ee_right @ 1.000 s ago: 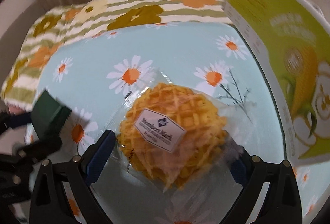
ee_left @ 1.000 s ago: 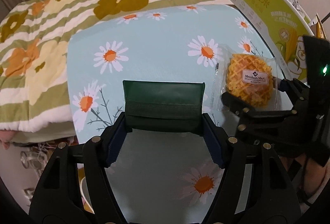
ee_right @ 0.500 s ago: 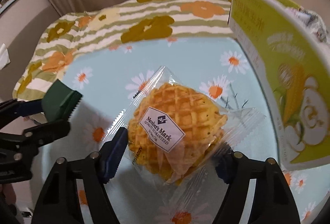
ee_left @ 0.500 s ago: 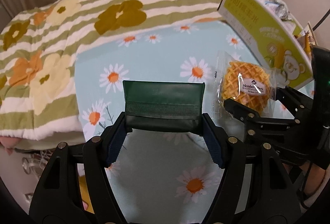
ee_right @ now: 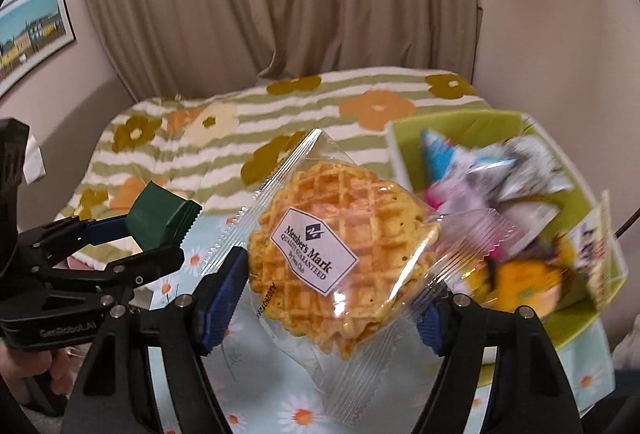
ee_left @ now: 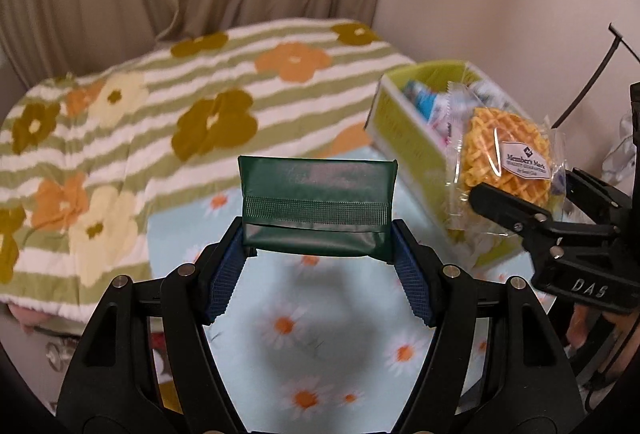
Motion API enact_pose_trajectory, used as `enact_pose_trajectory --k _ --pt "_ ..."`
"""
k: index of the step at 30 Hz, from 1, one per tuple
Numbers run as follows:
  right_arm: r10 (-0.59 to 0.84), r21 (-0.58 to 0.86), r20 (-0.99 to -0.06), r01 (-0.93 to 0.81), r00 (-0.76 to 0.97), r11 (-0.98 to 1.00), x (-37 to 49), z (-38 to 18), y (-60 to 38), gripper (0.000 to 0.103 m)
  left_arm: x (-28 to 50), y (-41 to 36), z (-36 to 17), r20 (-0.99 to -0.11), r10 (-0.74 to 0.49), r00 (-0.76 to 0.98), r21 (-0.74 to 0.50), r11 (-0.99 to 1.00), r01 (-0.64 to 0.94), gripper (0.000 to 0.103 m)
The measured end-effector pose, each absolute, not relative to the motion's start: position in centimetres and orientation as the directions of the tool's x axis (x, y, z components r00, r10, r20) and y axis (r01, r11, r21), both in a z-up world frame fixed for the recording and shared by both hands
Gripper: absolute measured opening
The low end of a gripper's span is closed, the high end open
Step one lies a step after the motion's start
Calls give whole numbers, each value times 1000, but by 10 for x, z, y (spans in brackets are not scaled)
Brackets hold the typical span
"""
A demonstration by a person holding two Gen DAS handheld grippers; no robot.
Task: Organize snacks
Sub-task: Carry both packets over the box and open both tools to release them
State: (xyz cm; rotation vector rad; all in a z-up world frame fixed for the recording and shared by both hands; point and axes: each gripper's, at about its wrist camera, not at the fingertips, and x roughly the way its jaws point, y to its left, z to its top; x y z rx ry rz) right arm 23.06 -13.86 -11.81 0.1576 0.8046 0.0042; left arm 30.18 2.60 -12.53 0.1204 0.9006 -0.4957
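The round golden waffle in its clear crinkly plastic wrapper (ee_right: 336, 246) is pinched between the blue pads of the right gripper (ee_right: 334, 294), held in the air just short of the yellow-green open cardboard box (ee_right: 472, 124) that already holds a jumble of wrapped snacks (ee_right: 492, 186). Left of the box, the left gripper (ee_left: 318, 266) is clamped on a flat dark green foil sachet with a serrated seal (ee_left: 318, 210), also lifted above the pale blue daisy-print cloth (ee_left: 304, 334) that the box stands on. Judging by this, the step is dropping both packets into the box. To do it well, carry the waffle over the near wall before letting go, keep the squeeze light so the waffle does not crack, and bring the sachet in afterwards so the two tools do not collide over the box
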Motion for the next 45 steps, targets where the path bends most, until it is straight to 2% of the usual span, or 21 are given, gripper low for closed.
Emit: enact_pose_trajectory --k 9,16,21,24,26,28,42,43,45 --pt "94 177 -696 43 712 983 227 -87 -259 71 298 -84 -98 -741 -378 554 -116 886 450 67" --pt "121 177 -719 12 684 984 234 -93 -329 71 302 -174 -115 -762 -386 520 -162 891 424 67" --pt "158 199 -733 -13 662 980 240 -101 -362 71 302 -211 -133 -794 -364 487 -170 902 397 67" --pt "183 226 -736 -19 652 974 241 -108 -373 71 302 -223 -142 -817 -332 471 -143 909 393 70" --pt "193 236 -738 -20 646 971 242 -111 -377 71 303 -232 -150 -840 -297 455 -111 913 392 85" --pt "205 251 -738 -21 643 968 243 -113 -380 71 300 -232 -153 -845 -284 453 -97 915 392 96" --pt "262 236 -766 -121 587 964 259 -116 -368 74 282 -214 -152 -858 -226 462 -68 940 333 97" --pt "267 231 -767 -137 583 963 262 -117 -364 75 282 -213 -152 -858 -222 462 -66 942 329 97" --pt "257 214 -773 -143 580 966 268 -121 -361 87 281 -210 -152 -863 -210 459 -61 946 318 97"
